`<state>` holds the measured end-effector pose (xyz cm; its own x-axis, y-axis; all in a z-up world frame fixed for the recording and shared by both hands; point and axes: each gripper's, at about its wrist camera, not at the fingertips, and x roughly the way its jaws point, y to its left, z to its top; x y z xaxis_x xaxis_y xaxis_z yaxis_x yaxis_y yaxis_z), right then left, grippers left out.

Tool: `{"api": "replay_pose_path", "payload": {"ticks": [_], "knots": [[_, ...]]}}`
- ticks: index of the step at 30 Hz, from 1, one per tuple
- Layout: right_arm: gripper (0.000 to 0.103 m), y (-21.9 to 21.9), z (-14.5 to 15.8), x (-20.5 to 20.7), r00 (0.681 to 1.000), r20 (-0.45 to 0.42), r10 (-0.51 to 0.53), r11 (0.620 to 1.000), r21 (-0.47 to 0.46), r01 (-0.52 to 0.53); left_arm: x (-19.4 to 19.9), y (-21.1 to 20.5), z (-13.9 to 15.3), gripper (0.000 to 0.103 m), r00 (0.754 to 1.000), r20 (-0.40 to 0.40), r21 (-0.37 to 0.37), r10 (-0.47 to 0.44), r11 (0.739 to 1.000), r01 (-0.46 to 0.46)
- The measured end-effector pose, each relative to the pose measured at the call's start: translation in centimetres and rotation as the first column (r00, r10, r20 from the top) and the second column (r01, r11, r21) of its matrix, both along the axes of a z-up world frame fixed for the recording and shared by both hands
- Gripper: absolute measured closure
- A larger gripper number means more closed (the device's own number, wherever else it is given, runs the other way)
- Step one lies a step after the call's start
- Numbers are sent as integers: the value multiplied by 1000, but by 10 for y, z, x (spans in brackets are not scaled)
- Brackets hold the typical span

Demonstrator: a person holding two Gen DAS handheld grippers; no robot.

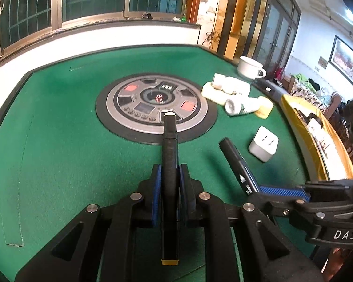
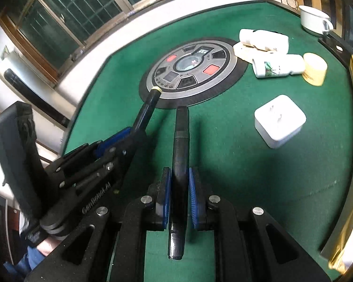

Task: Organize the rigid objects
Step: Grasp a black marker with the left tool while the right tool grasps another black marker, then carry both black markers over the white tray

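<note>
- The green felt table (image 1: 58, 122) lies under both grippers, with a round control panel (image 1: 156, 103) set into it ahead of them; its small buttons and display are too blurred to read.
- A yellow bag or box (image 1: 317, 145) sits at the table's edge beyond the right gripper, cut off by the frame; something lies inside it, but what it is cannot be told.
- One white cup (image 2: 314, 20) with a handle stands farthest ahead, to the right; its inside is hidden from both views.
- One white cube-shaped plug adapter (image 2: 280, 121) rests just ahead and right of the right gripper, apart from it.
- Beyond the adapter lies a cluster: two white bottles (image 2: 278, 65) on their sides, one cream flat packet (image 1: 215, 92) under the farther bottle, and one small yellow tub (image 2: 315, 69) touching the nearer bottle. Label print is unreadable.
- The left gripper (image 1: 170, 178) is clamped tight on one black marker (image 1: 169, 141), which points forward; its pale tip sits over the panel's near rim, its yellow end back toward the camera.
- The right gripper (image 2: 179, 183), just right of the left one, is likewise closed hard on a second black marker (image 2: 180, 136), held above the felt and pointing toward the panel.
- A person's hand (image 2: 47, 244) shows only as a sliver behind the left gripper.
</note>
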<state>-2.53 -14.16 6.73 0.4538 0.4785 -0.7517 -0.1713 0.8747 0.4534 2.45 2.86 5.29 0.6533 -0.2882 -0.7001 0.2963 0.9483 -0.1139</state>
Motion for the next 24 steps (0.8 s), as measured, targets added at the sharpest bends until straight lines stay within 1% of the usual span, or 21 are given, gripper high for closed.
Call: {"api": "replay_pose_path", "payload": {"ticks": [2,5,10,13,16,21,24], "knots": [[90,-5,0,-2,1000,10,-6,1000,17,6,-1,-1,2,91,1000,10,-6,-3,1000,3],[90,-14,4,-12,999,35,-14,998,69,11,-4,-4,5,91,1000,24,-8,-12,1000,12],[89,-27,13,-24,997,67,-28,994,110,21,-8,-9,11,91,999,31,-24,-24,999,24],[89,-35,19,-28,996,83,-38,992,123,27,-15,-18,18,91,998,42,-32,-48,998,49],[89,-44,26,-33,994,100,-49,989,142,34,-23,-31,26,91,996,55,-38,-76,996,78],[89,-65,36,-42,989,126,-82,984,167,61,-34,-60,40,91,990,55,-95,-134,986,138],[89,-80,43,-48,984,140,-108,981,174,83,-37,-80,49,91,982,60,-107,-176,977,182]]}}
